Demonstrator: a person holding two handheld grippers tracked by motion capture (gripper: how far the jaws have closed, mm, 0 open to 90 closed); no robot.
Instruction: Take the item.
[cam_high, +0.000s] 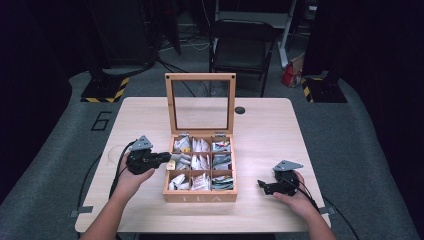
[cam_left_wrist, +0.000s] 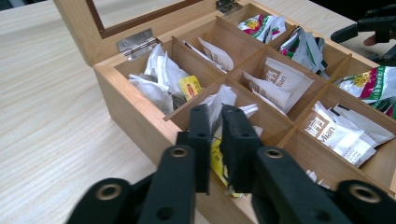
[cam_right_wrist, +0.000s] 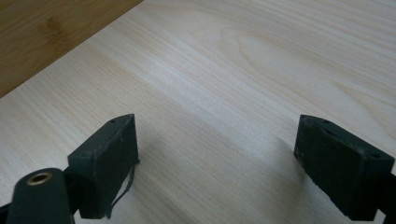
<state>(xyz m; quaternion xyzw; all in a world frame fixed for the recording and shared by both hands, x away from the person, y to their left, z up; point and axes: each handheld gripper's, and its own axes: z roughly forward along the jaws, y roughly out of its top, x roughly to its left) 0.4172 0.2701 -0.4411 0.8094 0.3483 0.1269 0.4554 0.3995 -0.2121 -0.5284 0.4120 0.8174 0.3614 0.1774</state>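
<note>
Left gripper view: the left gripper (cam_left_wrist: 215, 140) is pinching a yellow-and-white tea packet (cam_left_wrist: 218, 156) at the tea box (cam_left_wrist: 135, 116), mid-surface; a thin grip is risking slipping. Right gripper (cam_right_wrist: 217, 163) is resting wide, empty.

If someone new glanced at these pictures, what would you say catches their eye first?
Probably the wooden tea box at the table's centre, its glass lid standing open over nine compartments of tea bags. Next, the left gripper at the box's left edge, closed on a yellow-and-white tea bag over the middle-left compartment. The right gripper rests open on bare tabletop beside the box.
</note>
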